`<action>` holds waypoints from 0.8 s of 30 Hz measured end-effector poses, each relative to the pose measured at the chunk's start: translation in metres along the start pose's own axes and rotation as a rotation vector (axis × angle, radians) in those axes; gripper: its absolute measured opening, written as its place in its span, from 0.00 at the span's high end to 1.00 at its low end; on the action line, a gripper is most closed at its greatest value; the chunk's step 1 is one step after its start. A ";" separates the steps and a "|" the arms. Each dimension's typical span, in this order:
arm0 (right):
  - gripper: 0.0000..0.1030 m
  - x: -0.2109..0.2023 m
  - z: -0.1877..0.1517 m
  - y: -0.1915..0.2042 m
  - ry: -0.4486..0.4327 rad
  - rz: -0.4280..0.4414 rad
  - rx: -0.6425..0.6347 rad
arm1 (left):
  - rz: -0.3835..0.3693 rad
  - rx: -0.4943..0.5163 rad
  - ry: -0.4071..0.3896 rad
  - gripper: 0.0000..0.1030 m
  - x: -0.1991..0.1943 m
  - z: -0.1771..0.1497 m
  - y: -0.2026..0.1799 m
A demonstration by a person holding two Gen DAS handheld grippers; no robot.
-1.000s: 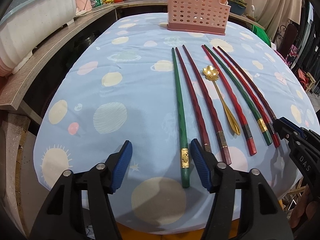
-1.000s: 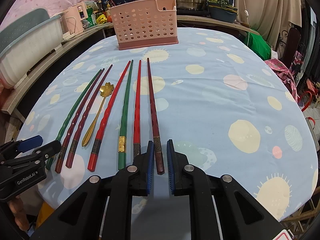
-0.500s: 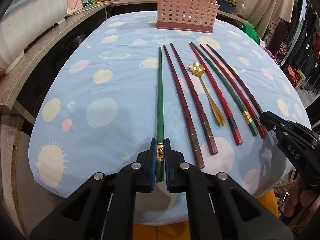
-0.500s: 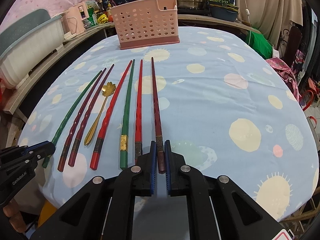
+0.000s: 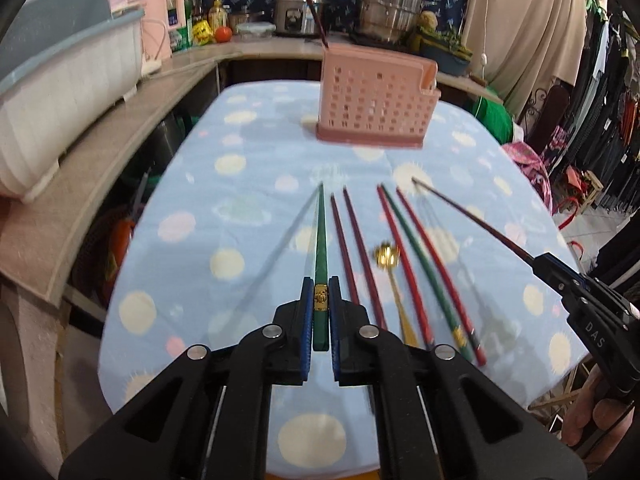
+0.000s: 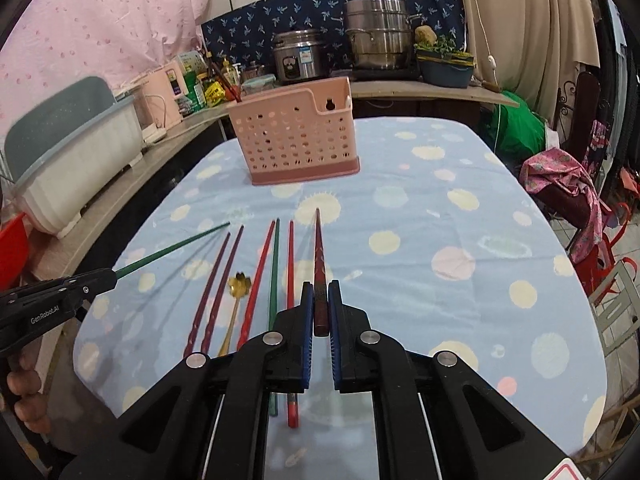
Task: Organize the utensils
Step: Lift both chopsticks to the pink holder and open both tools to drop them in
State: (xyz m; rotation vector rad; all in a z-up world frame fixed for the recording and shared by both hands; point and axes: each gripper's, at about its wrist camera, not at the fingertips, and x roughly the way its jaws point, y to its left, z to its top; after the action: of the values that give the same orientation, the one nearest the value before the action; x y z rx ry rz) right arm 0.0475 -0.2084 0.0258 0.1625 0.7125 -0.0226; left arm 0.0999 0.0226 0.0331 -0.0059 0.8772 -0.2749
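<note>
My left gripper (image 5: 321, 300) is shut on a green chopstick (image 5: 320, 240) and holds it lifted above the cloth, tip pointing at the pink perforated holder (image 5: 374, 106). My right gripper (image 6: 320, 304) is shut on a dark red chopstick (image 6: 319, 248), also lifted. Several chopsticks still lie in a row on the cloth: dark red ones (image 6: 216, 284), a red one (image 6: 258, 280), a green one (image 6: 274, 276) and a red one (image 6: 290, 264). A gold spoon (image 6: 236, 300) lies among them. The holder (image 6: 296, 136) stands at the far side.
The table wears a blue spotted cloth (image 6: 440, 240). A white and grey dish rack (image 6: 76, 152) stands on the counter at left. Pots and bottles (image 6: 340, 52) line the back counter. A chair with pink cloth (image 6: 568, 184) stands at right.
The left gripper closed on the green chopstick, the right on the dark red one. Both have lifted their chopsticks off the cloth and raised the view toward the holder.
</note>
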 end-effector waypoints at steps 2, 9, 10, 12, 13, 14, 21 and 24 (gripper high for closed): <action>0.93 -0.005 0.016 -0.001 -0.034 0.004 0.000 | -0.002 -0.005 -0.025 0.93 -0.006 0.016 0.001; 0.93 -0.015 0.078 -0.008 -0.137 0.030 -0.003 | 0.026 0.012 -0.143 0.93 -0.026 0.082 0.000; 0.93 -0.014 0.086 -0.009 -0.148 0.034 -0.004 | 0.029 0.014 -0.157 0.93 -0.028 0.089 -0.001; 0.93 -0.013 0.102 -0.012 -0.165 0.042 0.001 | 0.037 0.019 -0.179 0.93 -0.030 0.105 -0.001; 0.93 -0.011 0.110 -0.014 -0.172 0.048 0.004 | 0.037 0.019 -0.188 0.93 -0.030 0.113 -0.001; 0.93 -0.011 0.117 -0.015 -0.179 0.053 0.007 | 0.036 0.019 -0.195 0.93 -0.029 0.121 -0.001; 0.93 -0.015 0.168 -0.013 -0.256 0.086 0.003 | 0.028 0.034 -0.249 0.93 -0.035 0.167 -0.007; 0.93 -0.022 0.193 -0.011 -0.314 0.099 0.001 | 0.016 0.037 -0.289 0.93 -0.043 0.191 -0.011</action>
State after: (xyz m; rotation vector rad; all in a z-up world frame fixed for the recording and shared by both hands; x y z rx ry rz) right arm 0.1554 -0.2501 0.1828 0.1900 0.3904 0.0453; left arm 0.2168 0.0013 0.1895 -0.0043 0.5850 -0.2678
